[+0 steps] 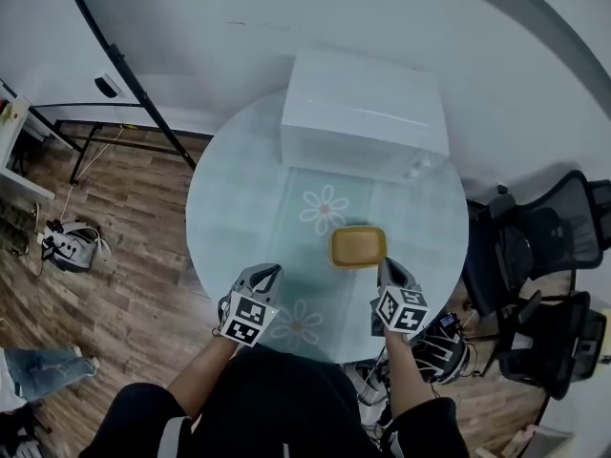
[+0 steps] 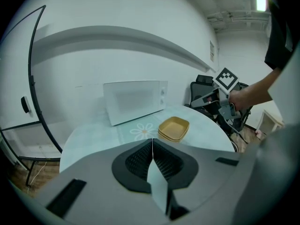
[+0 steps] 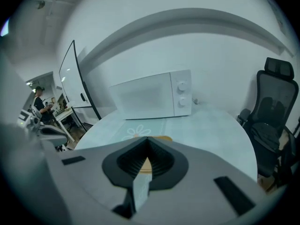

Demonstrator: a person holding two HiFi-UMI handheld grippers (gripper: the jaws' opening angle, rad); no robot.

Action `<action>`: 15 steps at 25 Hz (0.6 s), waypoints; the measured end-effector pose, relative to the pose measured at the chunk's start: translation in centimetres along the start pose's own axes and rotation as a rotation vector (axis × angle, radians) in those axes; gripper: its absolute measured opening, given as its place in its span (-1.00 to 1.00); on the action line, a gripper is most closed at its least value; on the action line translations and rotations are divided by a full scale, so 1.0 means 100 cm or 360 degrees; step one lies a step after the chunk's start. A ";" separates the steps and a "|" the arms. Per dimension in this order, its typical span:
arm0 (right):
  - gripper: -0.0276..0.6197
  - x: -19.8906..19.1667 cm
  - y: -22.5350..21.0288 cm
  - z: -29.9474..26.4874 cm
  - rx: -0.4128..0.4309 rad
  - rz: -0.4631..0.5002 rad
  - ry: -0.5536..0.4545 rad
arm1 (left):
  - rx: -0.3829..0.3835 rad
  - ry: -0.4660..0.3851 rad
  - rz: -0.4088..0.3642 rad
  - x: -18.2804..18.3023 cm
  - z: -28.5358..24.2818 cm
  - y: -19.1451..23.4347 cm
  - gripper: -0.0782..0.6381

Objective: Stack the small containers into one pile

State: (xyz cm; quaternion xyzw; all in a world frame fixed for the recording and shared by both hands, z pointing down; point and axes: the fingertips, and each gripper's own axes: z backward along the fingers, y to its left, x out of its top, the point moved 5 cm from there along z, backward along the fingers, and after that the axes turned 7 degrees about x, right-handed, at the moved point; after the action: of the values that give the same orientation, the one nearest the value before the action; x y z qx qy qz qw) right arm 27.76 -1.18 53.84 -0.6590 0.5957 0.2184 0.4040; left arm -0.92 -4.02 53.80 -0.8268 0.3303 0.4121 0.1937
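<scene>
Yellow containers [image 1: 358, 246] sit piled
Just ahead of the right gripper [image 1: 389, 269] — it and the left gripper [image 1: 266, 275] are closed, empty.

A round glass table [image 1: 220, 208] carries a white microwave [image 1: 368, 113] at 12 o'clock, on wood-plank floor [image 1: 115, 294] beside a white wall [image 1: 286, 8]. Black office chairs [image 1: 535, 246] crowd 3 o'clock; a black metal frame [image 1: 124, 70] leans at 10 o'clock.

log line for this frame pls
containers: one pile on table, before microwave | left gripper: shut, empty | right gripper: shut, empty
</scene>
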 end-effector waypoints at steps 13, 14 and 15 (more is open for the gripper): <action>-0.84 -0.009 0.051 0.070 -0.0026 0.0134 -0.0298 | -0.0034 -0.0021 -0.0028 0.008 0.001 -0.004 -0.74; -0.84 -0.011 0.051 0.072 -0.0029 0.0131 -0.0290 | -0.0034 -0.0019 -0.0027 0.008 0.001 -0.004 -0.74; -0.84 -0.013 0.051 0.072 -0.0028 0.0120 -0.0284 | -0.0033 -0.0020 -0.0026 0.008 0.001 -0.004 -0.74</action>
State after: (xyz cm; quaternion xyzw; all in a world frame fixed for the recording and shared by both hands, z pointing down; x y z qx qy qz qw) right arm 23.97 5.52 49.29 -0.6175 0.5798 0.2966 0.4411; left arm -0.40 -3.99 53.14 -0.8288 0.3181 0.4190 0.1905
